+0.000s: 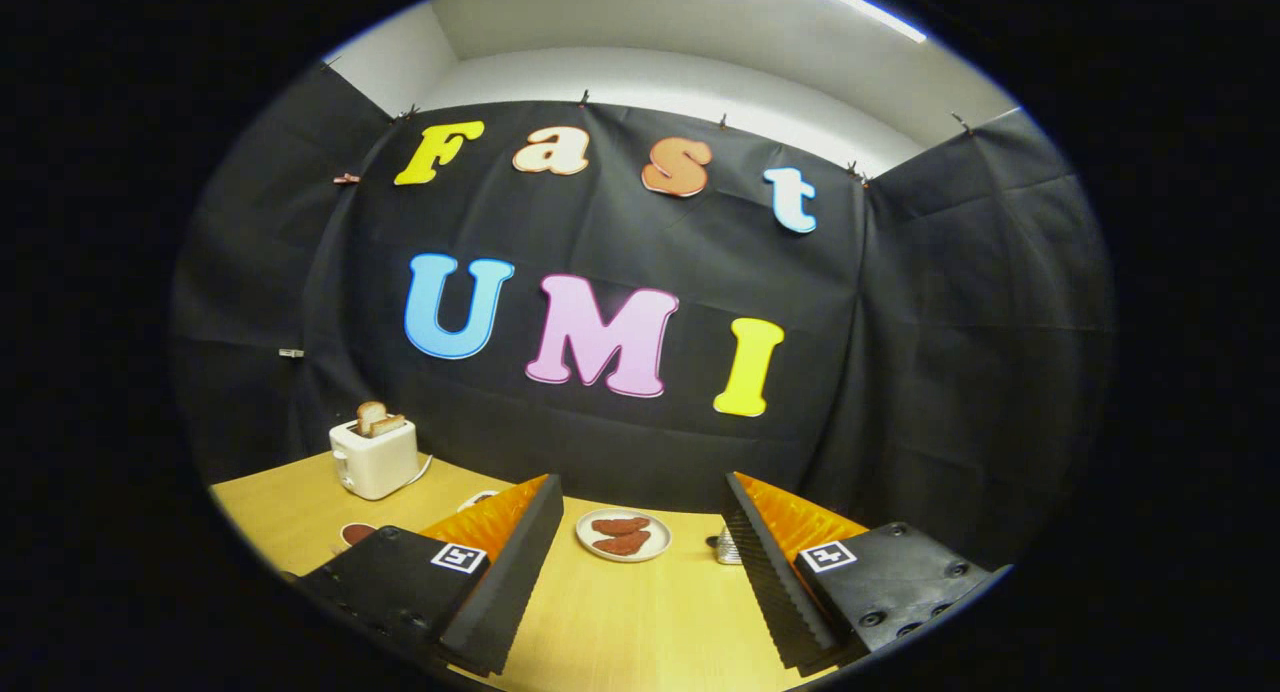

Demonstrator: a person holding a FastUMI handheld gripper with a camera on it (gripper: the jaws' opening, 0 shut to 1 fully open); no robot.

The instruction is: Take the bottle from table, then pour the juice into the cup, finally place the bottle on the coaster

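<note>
My gripper (640, 484) is open and raised above a wooden table (620, 622), with nothing between its fingers. Beyond the left finger, near the toaster, lies a small round dark-red thing (357, 533); I cannot tell whether it is a coaster or a cup. A white rim (478, 497) peeks out behind the left finger's tip, mostly hidden. A small silvery ribbed object (727, 548) sits against the inner side of the right finger, partly hidden by it.
A white toaster (374, 458) with toast slices in it stands at the table's far left, its cord trailing right. A white plate (623, 535) with two reddish-brown pieces of food lies beyond the fingers, near the black cloth wall.
</note>
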